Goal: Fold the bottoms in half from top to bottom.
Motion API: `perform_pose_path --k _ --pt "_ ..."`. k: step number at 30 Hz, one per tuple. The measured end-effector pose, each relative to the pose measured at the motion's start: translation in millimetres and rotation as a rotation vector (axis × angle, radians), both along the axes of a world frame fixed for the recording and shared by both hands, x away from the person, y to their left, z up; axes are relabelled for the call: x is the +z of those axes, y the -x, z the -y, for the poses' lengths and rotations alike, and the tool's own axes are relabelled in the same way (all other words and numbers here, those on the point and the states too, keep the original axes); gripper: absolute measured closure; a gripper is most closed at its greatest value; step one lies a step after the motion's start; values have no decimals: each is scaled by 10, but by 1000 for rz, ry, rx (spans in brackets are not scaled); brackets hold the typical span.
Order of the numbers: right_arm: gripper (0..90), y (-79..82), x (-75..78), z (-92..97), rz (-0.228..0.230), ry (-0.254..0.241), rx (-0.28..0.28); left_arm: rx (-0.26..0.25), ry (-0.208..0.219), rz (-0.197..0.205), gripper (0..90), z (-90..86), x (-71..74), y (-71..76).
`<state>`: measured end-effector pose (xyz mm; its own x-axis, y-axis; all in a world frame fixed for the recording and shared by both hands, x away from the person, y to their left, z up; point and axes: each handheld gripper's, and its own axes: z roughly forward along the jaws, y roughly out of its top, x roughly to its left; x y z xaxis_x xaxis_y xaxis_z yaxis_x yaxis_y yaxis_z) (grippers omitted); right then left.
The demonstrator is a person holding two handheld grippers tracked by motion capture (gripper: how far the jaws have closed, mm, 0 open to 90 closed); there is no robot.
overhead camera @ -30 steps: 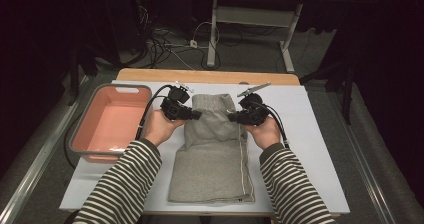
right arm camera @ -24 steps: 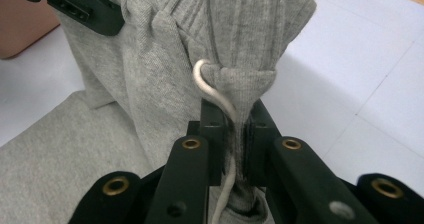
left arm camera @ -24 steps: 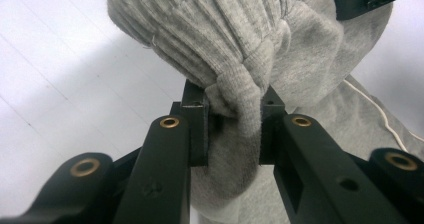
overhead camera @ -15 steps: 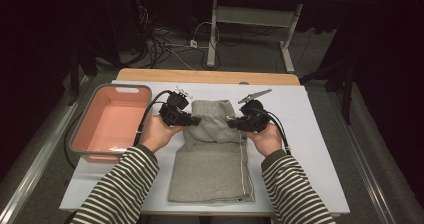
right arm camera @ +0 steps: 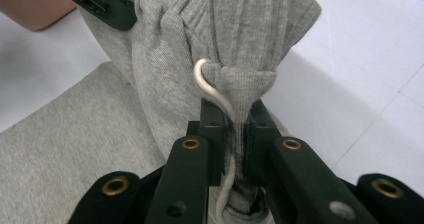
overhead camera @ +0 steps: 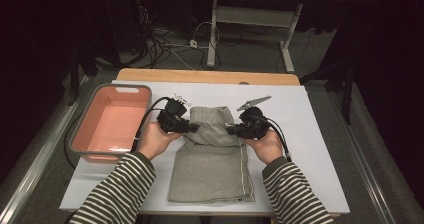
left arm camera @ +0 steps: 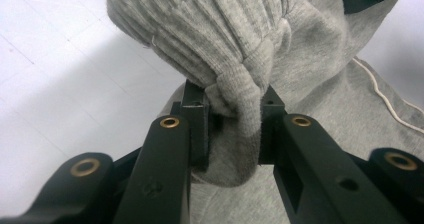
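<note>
Folding grey sweatpants (overhead camera: 212, 169) on the desk (overhead camera: 310, 134): left tongs (overhead camera: 192, 127) and right tongs (overhead camera: 231, 131) each clamp a waistband corner. Keep both corners level and taut, then lay the fold squarely over the legs.

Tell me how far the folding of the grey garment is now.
Partly done. The grey knitted cotton garment already lies narrow and flat. In hand: left claw and right claw pinch its far corners, lifted. Left: laying that end over the near part; the pink plastic tub waits beside.
</note>
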<state>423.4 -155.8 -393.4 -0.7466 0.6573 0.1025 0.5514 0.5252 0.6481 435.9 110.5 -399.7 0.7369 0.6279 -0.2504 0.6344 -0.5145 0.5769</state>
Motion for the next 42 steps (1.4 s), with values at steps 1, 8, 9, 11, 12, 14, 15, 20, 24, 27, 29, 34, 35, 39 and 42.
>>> perform_pose_path --k 1,8,9,11,12,14,15,20,24,27,29,34,35,39,42 --pt "824 9 -4 1 -3 0 -2 -3 0 1 721 2 -3 8" --pt "823 46 -33 3 -3 -1 6 -8 3 -5 721 -14 -42 43" --pt "823 51 -34 2 -3 -2 7 -10 4 -4 721 -16 -46 49" --pt "823 62 -37 10 1 -2 14 -14 8 -5 721 -19 -48 63" --pt "822 70 -40 13 1 -3 15 -17 9 -4 721 -20 -50 70" --pt "822 86 -47 22 0 -6 17 -20 11 -4 721 -21 -52 84" --pt "821 95 -49 25 -2 -10 16 -23 11 -3 721 -21 -54 92" --pt "821 133 -64 34 0 -11 22 -31 6 4 721 -19 -63 147" --pt "820 176 -79 42 0 -15 23 -39 5 4 720 -19 -82 177" --pt "819 211 -89 42 10 -6 30 -43 -8 6 719 -11 -100 199" --pt "819 234 -96 39 8 -3 36 -48 -25 8 719 -6 -110 214" --pt "818 275 -127 42 0 -4 43 -56 -33 12 719 -5 -130 260" --pt "817 282 -133 42 -1 -4 42 -57 -32 11 719 -5 -139 270" --pt "814 307 -160 51 -6 -4 48 -62 -30 9 719 -11 -176 307" --pt "809 330 -180 53 -7 -3 52 -64 -30 9 718 -14 -199 335"
